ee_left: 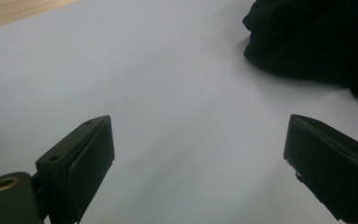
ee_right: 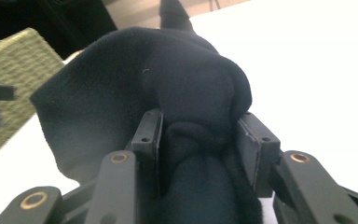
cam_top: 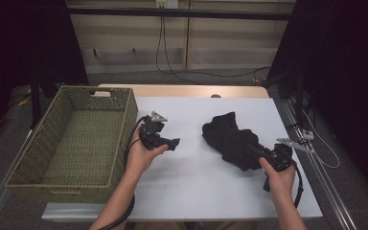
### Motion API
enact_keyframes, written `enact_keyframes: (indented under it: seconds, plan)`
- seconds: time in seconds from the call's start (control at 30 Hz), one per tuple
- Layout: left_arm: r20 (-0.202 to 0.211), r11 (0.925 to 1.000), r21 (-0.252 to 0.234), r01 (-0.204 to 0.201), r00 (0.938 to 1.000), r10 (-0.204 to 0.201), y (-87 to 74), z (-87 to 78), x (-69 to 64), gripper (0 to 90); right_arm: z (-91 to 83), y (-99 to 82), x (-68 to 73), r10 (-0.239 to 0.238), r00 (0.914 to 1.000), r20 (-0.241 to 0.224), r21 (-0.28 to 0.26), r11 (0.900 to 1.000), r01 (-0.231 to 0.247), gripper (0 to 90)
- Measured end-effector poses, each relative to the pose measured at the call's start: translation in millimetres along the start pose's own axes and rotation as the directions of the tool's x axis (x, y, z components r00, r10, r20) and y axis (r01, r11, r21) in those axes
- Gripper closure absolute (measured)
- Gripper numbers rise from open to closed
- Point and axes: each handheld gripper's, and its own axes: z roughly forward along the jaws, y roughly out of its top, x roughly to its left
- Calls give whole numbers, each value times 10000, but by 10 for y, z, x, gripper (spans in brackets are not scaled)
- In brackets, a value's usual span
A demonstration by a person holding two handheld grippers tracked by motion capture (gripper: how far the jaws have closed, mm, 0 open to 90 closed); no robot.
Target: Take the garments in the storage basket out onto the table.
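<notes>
Black cloth (ee_right: 186, 88) is sitting bunched between the right hand-held gripper (ee_right: 198, 135) jaws, seemingly pinched. The left hand-held gripper (ee_left: 198, 163) is hovering wide open over the desk (ee_left: 168, 93).

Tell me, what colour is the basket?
Green, a woven olive green basket; the high view shows it best.

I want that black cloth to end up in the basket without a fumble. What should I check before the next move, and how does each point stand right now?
1. Black cloth sits between the right claw jaws: ok.
2. Right claw's grip is firm: cannot tell; fabric bulges between the jaws, but whether both pads press on it is unclear.
3. Left claw is open and holds nothing: ok.
4. Left claw is apart from the cloth, over bare white tabletop: ok.
5. Green woven basket has room inside: ok.
6. Cloth is lifted free of the table: cannot tell.
</notes>
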Motion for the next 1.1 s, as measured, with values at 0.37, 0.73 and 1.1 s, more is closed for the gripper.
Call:
enact_keyframes:
  seconds: [0.37, 0.73, 1.1]
  plan:
    - [35, 10000, 5, -99, 9999, 99, 11, 15, -28, 84, -136, 93, -45, -338, 9966, 747, -452, 9983, 373, 298]
    - [126, 9999, 42, -94, 9999, 93, 17, 19, -40, 84, -176, 205, 329, -1917, 9814, 103, -646, 9793, 1919, 215]
    - [100, 9999, 28, -97, 9999, 96, 5, 12, -39, 83, 71, 1, 335, -3503, 9296, 1145, 1117, 9344, 3384, 695]
